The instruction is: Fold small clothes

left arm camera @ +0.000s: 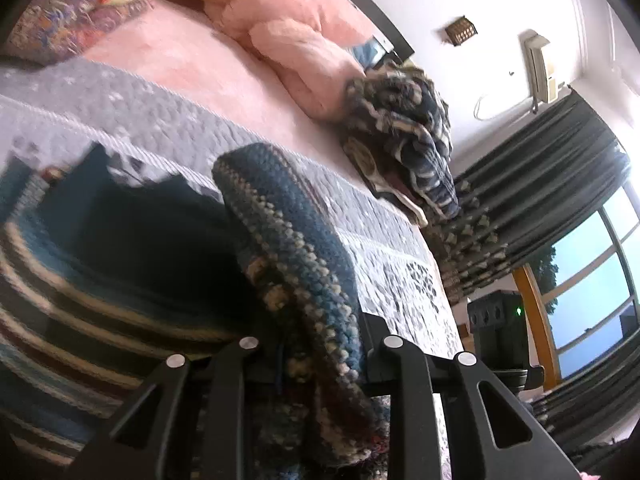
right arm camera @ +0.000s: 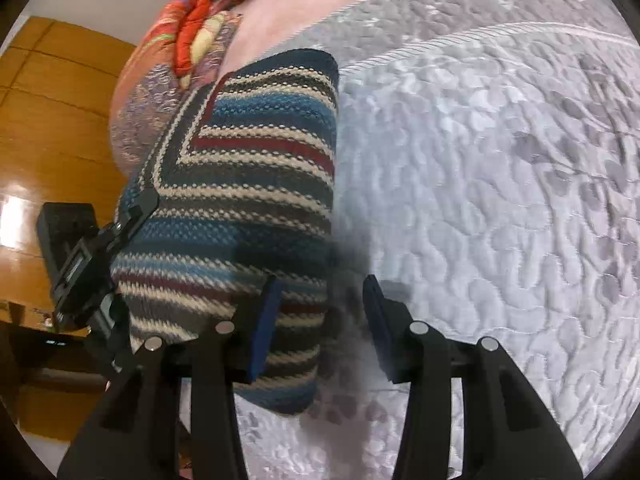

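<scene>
A striped knit sweater (right arm camera: 248, 184) in blue, cream, grey and red lies folded on the grey quilted bedspread (right arm camera: 480, 168). My right gripper (right arm camera: 320, 320) is open just above it. Its left blue pad (right arm camera: 266, 320) hangs over the sweater and its right pad over the quilt, so the sweater's right edge sits between them. My left gripper (right arm camera: 138, 206) grips the sweater's left edge. In the left wrist view a thick fold of the sweater (left arm camera: 296, 248) rises between the left gripper's (left arm camera: 320, 328) fingers and hides their tips.
A heap of other knit clothes (left arm camera: 404, 136) lies further along the bed, beside a pink blanket (left arm camera: 288, 40). A colourful quilt (right arm camera: 188, 36) is bunched at the bed's far end. A black device on a stand (left arm camera: 500, 320), dark curtains (left arm camera: 540, 184) and wooden panelling (right arm camera: 52, 120) surround the bed.
</scene>
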The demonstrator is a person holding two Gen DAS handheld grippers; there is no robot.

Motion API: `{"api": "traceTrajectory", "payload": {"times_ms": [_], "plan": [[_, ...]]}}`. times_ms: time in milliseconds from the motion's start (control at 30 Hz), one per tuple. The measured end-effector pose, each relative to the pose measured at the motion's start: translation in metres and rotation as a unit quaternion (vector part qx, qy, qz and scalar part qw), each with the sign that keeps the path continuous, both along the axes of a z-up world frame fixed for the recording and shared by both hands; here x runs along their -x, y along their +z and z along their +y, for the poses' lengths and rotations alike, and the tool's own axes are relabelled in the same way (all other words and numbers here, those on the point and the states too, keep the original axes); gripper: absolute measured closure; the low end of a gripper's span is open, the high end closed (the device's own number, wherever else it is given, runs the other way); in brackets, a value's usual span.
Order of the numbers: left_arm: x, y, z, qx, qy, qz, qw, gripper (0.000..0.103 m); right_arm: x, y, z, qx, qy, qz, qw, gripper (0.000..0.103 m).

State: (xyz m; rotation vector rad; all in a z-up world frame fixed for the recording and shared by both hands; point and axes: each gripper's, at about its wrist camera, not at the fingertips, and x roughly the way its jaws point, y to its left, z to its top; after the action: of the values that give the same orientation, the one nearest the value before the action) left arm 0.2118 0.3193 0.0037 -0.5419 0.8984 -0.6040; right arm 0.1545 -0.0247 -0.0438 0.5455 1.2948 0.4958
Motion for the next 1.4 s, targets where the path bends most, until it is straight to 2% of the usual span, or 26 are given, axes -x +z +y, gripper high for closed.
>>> {"api": "traceTrajectory", "payload": {"times_ms": [133, 300, 433, 533, 733, 1000, 1133, 1267, 1400], "plan": [[0.001, 0.006, 0.025, -0.003, 0.012, -0.002, 0.9999, 0.078, 0.001, 0.008, 0.024, -0.008, 0.027, -0.008, 1.0, 0.06], [-0.002, 0.002, 0.053, 0.025, 0.031, 0.019, 0.999, 0.078, 0.006, 0.008, 0.057, -0.013, 0.061, -0.012, 0.998, 0.051], [-0.002, -0.001, 0.085, 0.046, 0.052, 0.028, 0.9972, 0.079, 0.01, 0.005, 0.08, -0.021, 0.082, -0.005, 0.996, 0.05], [0.001, 0.0, 0.108, 0.048, 0.07, 0.025, 0.9961, 0.079, 0.012, 0.002, 0.092, -0.024, 0.092, -0.002, 0.995, 0.049], [0.004, -0.012, 0.162, 0.08, 0.111, 0.038, 0.9899, 0.079, 0.008, -0.001, 0.12, -0.035, 0.107, 0.002, 0.994, 0.047], [-0.005, -0.048, 0.188, 0.073, 0.109, 0.063, 0.9894, 0.079, 0.012, -0.002, 0.151, -0.001, 0.129, -0.005, 0.992, 0.047], [-0.009, -0.063, 0.19, 0.046, 0.087, 0.08, 0.992, 0.078, 0.007, -0.008, 0.166, 0.018, 0.134, -0.008, 0.991, 0.047], [-0.007, -0.069, 0.188, 0.009, 0.071, 0.087, 0.9937, 0.068, 0.003, -0.013, 0.179, 0.043, 0.14, -0.017, 0.989, 0.046], [0.008, -0.05, 0.187, -0.035, 0.076, 0.089, 0.9926, 0.058, 0.006, -0.015, 0.177, 0.044, 0.141, -0.018, 0.989, 0.045]]}}
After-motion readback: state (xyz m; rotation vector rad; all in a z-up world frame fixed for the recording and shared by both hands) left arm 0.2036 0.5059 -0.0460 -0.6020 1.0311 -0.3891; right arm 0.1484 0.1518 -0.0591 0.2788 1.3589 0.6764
